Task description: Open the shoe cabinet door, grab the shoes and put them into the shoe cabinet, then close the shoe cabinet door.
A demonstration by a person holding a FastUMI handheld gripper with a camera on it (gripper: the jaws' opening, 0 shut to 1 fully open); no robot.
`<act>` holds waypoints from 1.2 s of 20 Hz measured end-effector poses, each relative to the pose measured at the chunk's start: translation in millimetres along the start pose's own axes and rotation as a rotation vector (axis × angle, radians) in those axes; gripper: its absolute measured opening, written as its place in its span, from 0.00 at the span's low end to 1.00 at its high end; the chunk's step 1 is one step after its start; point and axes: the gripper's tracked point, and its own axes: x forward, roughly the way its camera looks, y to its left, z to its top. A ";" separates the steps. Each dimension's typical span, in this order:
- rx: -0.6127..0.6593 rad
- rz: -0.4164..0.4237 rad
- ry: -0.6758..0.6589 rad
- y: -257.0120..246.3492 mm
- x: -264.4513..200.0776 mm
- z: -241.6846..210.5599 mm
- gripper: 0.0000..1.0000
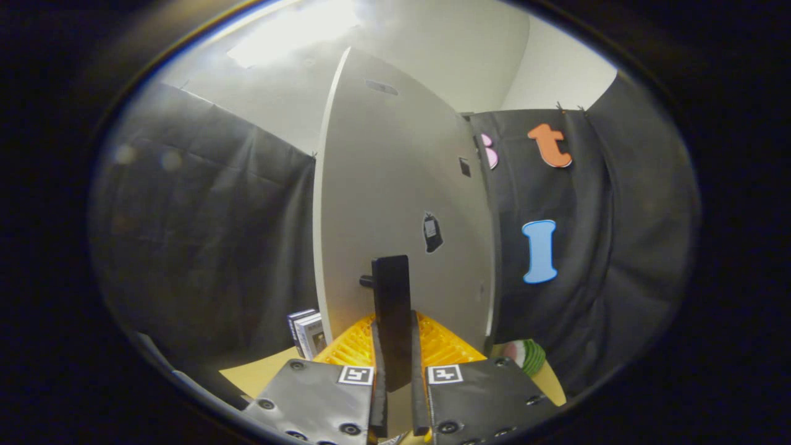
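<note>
Gripper view: gripper clenched on flat rectangular handle of smooth cabinet door.

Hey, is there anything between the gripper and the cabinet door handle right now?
No. The black door handle already sits between the gripper's two fingers, which close on it from both sides, with nothing wedged in. The white cabinet door stands just beyond the handle. An orange slatted piece lies below, clear of the grip.
</note>
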 end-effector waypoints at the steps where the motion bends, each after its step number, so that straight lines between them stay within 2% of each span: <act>1: -0.003 -0.015 -0.001 -10.0 -3.8 0.7 0.17; 16: 0.020 -0.330 -0.044 -136.2 -76.6 14.8 0.08; 20: 0.012 -0.316 -0.057 -127.7 -98.5 19.2 0.08; 24: 0.020 -0.246 -0.063 -98.1 -104.8 18.0 0.08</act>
